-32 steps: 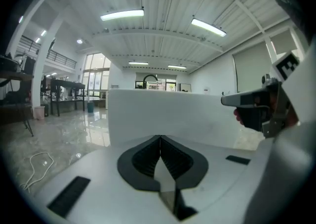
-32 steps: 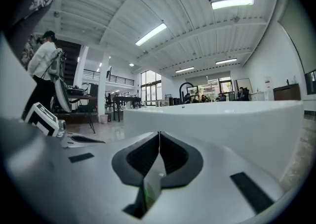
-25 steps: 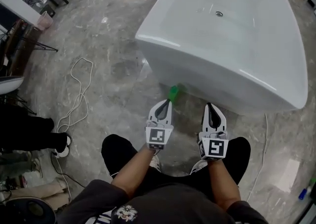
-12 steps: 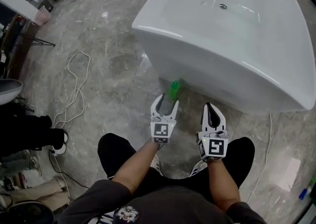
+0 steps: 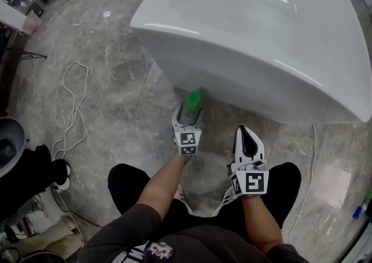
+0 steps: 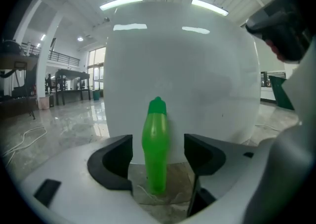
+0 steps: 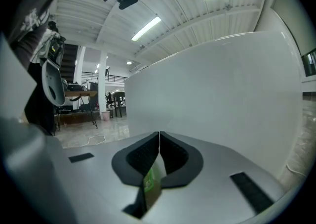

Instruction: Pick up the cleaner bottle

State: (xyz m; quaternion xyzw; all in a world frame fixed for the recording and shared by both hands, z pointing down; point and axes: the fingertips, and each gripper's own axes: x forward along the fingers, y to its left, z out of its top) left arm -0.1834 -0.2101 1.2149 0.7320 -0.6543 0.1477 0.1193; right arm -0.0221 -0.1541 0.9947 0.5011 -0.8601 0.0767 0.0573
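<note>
A green cleaner bottle [image 5: 193, 100] stands upright on the marble floor against the foot of a white bathtub [image 5: 250, 53]. My left gripper [image 5: 188, 114] has come up to it with its jaws opening. In the left gripper view the bottle [image 6: 156, 144] sits between the two black pads [image 6: 113, 161] with a gap on each side, so nothing presses on it. My right gripper [image 5: 246, 132] hovers to the right, apart from the bottle. In the right gripper view its pads [image 7: 159, 139] meet, and a small green and white scrap shows low in the slot behind them.
The tub wall [image 6: 197, 65] rises directly behind the bottle. A white cable [image 5: 72, 105] loops over the floor at left, near a person's shoe [image 5: 61, 177]. Another thin cable [image 5: 311, 163] runs at right. My knees are under both grippers.
The left gripper has dropped and moved forward to the bottle, and its jaws have gone from shut to wide apart around it. The right gripper has sunk slightly.
</note>
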